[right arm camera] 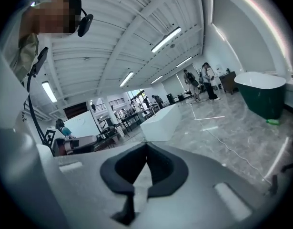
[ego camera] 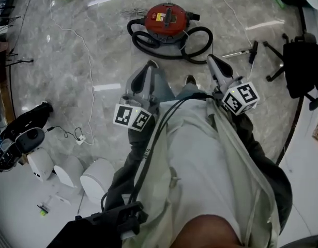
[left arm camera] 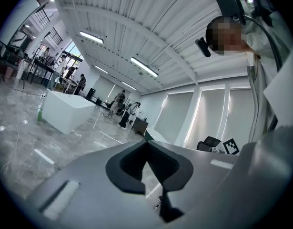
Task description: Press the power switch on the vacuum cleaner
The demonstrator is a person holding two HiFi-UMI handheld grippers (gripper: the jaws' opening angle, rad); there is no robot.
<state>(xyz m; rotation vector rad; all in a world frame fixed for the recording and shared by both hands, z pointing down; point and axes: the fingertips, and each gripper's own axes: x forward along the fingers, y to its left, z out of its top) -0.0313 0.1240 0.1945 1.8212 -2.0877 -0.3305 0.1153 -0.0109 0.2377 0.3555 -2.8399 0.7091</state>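
Note:
The red round vacuum cleaner [ego camera: 166,19] sits on the grey marble floor ahead of me, with its black hose [ego camera: 195,45] coiled around it. My left gripper [ego camera: 150,65] and right gripper [ego camera: 211,59] are held close to my chest and point toward the vacuum, well short of it. In the left gripper view the left gripper [left arm camera: 146,142] has its jaws closed tip to tip with nothing between them. The right gripper [right arm camera: 146,146] looks the same in its own view, shut and empty. Neither gripper view shows the vacuum; both look up at the hall and ceiling.
A metal wand [ego camera: 241,51] lies right of the hose. A black office chair [ego camera: 302,61] stands at the far right. A white cord runs to a power strip [ego camera: 80,138]. White rounded units [ego camera: 96,177] and a black machine [ego camera: 21,136] sit at lower left.

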